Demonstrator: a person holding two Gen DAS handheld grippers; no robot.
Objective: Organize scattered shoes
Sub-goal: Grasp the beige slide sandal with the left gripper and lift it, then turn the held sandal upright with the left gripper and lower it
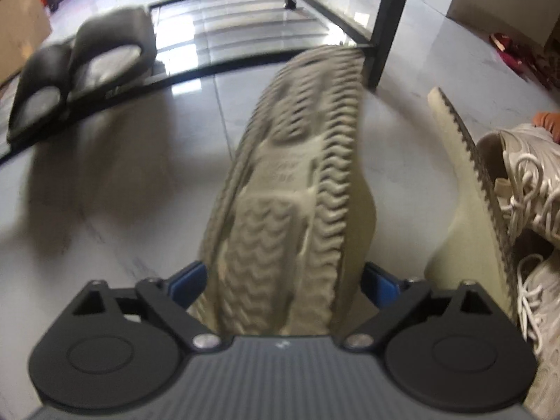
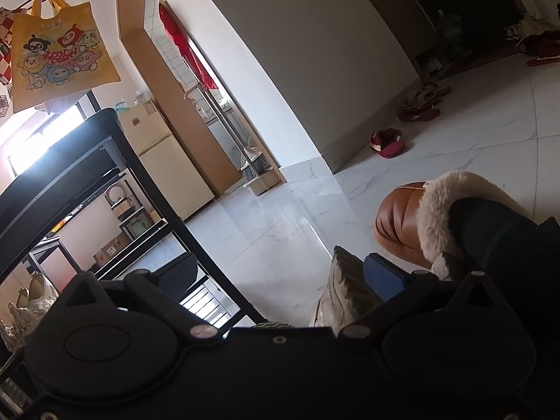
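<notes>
Left claw (image 1: 285, 276) is clamped on the grey shoe (image 1: 290, 182) at its near end. Sole faces the camera, long axis runs straight away from the claw toward the black shoe rack (image 1: 388, 24), toe just short of its near post. Rack's low shelf lies far-left, two dark slippers (image 1: 80, 70) at its edge. Right claw (image 2: 280, 273) is released and holds nothing; a beige shoe (image 2: 346, 294) sits just beside its right finger.
</notes>
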